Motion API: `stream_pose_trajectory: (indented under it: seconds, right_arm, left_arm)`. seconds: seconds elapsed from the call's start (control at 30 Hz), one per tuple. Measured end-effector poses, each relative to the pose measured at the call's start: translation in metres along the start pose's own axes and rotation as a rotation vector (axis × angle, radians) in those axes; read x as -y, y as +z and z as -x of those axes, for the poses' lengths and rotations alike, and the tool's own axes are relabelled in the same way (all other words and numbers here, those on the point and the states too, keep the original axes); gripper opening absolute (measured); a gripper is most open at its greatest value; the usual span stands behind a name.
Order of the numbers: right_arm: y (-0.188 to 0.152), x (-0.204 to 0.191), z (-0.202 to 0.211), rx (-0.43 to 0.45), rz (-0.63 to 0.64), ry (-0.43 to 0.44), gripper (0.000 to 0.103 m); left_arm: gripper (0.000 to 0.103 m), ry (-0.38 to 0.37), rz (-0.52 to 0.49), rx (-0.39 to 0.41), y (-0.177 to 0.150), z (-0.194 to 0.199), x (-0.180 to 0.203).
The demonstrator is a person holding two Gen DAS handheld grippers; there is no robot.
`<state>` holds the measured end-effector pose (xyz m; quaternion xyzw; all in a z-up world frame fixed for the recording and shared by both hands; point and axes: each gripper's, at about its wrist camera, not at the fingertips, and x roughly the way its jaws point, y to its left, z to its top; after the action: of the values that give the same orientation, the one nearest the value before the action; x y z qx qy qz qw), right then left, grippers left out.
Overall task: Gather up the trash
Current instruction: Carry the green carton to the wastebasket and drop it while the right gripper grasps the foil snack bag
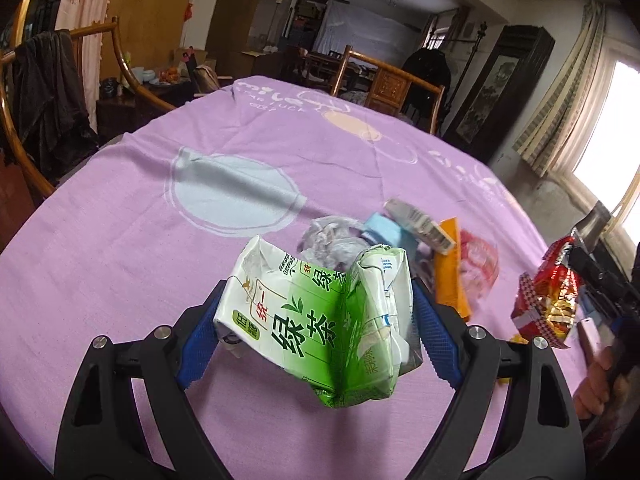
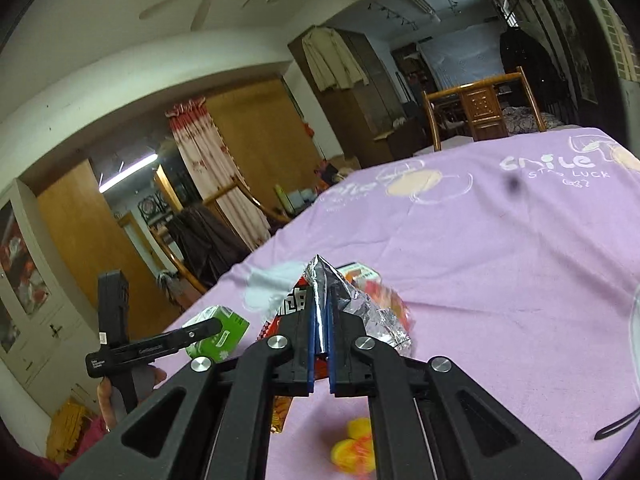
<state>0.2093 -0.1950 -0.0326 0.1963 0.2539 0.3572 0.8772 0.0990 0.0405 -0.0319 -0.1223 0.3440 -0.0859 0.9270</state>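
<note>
Gripping crumpled green carton (image 1: 320, 320), left hand-held gripper (image 1: 316, 332).

Two grippers are showing, the left gripper (image 1: 316, 312) and the right gripper (image 2: 320, 320), each with two blue-padded fingers (image 1: 200, 344). One green tea carton (image 1: 320, 320) and one red snack wrapper (image 1: 548, 304) are showing. On the surface (image 1: 160, 240), one crumpled white wad (image 1: 324, 236), one orange packet (image 1: 450, 268), one small barcoded box (image 1: 420, 224) and one clear red-printed bag (image 1: 480, 260) are lying. Two wooden chairs (image 1: 384, 80) are standing behind.

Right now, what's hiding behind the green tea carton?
Behind the green tea carton: crumpled white paper, a blue piece, an orange packet. Their lower parts are covered.
</note>
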Motion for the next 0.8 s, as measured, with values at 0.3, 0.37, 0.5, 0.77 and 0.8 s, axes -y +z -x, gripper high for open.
stream_pose_trajectory:
  seconds: [0.3, 0.37, 0.5, 0.77, 0.8]
  right_arm:
    - [0.014, -0.027, 0.015, 0.049, 0.043, 0.045, 0.005]
    - [0.015, -0.034, 0.014, 0.046, 0.051, 0.058, 0.005]
    - [0.015, -0.048, 0.007, 0.031, 0.072, 0.067, 0.005]
    - [0.012, -0.091, -0.017, -0.02, 0.122, 0.116, 0.005]
    - [0.01, -0.098, -0.022, -0.029, 0.131, 0.123, 0.005]
  left_arm:
    - [0.084, 0.035, -0.002, 0.086, 0.006, 0.052, -0.005]
    - [0.084, 0.061, 0.007, 0.107, 0.005, 0.067, -0.015]
    - [0.084, 0.114, 0.038, 0.142, 0.0, 0.093, -0.039]
    - [0.084, 0.258, 0.167, 0.18, -0.029, 0.149, -0.12]
    - [0.084, 0.279, 0.186, 0.18, -0.035, 0.155, -0.132]
